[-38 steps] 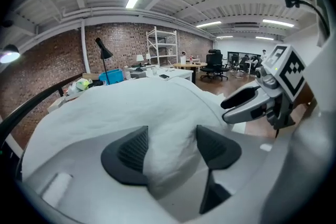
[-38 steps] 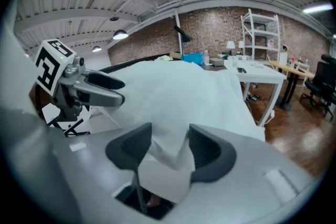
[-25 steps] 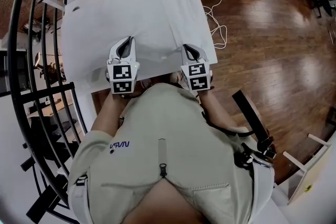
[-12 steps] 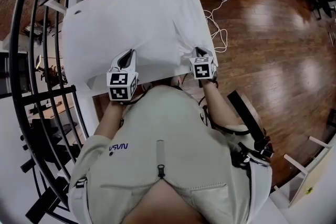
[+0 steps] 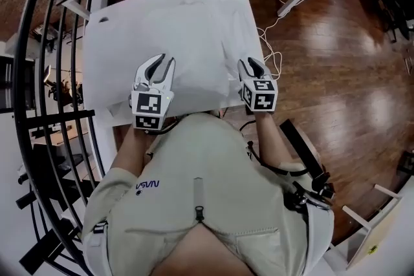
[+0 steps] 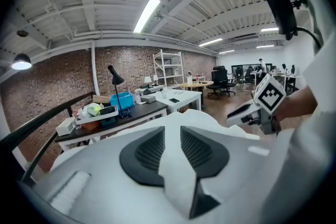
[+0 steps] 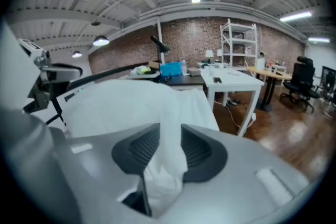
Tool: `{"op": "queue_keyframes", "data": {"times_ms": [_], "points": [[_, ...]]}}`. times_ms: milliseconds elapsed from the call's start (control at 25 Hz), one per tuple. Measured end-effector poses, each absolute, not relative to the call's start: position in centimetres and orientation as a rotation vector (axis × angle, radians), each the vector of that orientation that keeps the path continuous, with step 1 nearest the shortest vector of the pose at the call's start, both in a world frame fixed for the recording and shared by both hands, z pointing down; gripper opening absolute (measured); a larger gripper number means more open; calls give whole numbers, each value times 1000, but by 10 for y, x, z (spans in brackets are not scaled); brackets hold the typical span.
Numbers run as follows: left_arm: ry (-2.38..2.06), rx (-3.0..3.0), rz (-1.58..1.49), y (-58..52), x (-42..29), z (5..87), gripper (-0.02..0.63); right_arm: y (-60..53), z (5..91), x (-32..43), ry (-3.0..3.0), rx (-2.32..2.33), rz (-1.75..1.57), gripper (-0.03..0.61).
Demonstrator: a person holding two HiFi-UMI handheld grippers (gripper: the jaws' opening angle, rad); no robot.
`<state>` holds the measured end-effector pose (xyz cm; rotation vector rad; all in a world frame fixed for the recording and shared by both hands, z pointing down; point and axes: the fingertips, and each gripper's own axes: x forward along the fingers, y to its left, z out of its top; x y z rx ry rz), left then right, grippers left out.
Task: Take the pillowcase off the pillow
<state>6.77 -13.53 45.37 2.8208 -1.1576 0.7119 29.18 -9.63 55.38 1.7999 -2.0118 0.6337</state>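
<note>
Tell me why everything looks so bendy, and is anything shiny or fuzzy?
Head view: the wide lens curves the black railing, and the wooden floor has shiny glare patches. Left gripper view: the corners are dark and rounded, and the ceiling light glows very bright. Right gripper view: the pillowcase nearest the lens looks soft and fuzzy.

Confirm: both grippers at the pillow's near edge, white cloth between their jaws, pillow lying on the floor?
Not the floor: the head view shows the pillow lying on the white table, with the wood floor off to the side. The rest holds: the left gripper and right gripper are at its near edge, white cloth between jaws that have just been opening.
</note>
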Motion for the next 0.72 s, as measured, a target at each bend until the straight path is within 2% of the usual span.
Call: {"op": "queue_keyframes", "data": {"times_ms": [280, 400, 600, 720], "points": [[-1069, 2813, 856, -241, 94, 450, 259, -203, 501, 275, -2195, 1694, 547, 150], [-1036, 2775, 920, -273, 107, 464, 301, -249, 490, 271, -2238, 1693, 616, 150], [-929, 2629, 1073, -298, 117, 524, 301, -309, 513, 261, -2170, 1668, 778, 150], [-825, 2544, 1169, -283, 113, 545, 219, -330, 535, 266, -2089, 1663, 858, 150]]}}
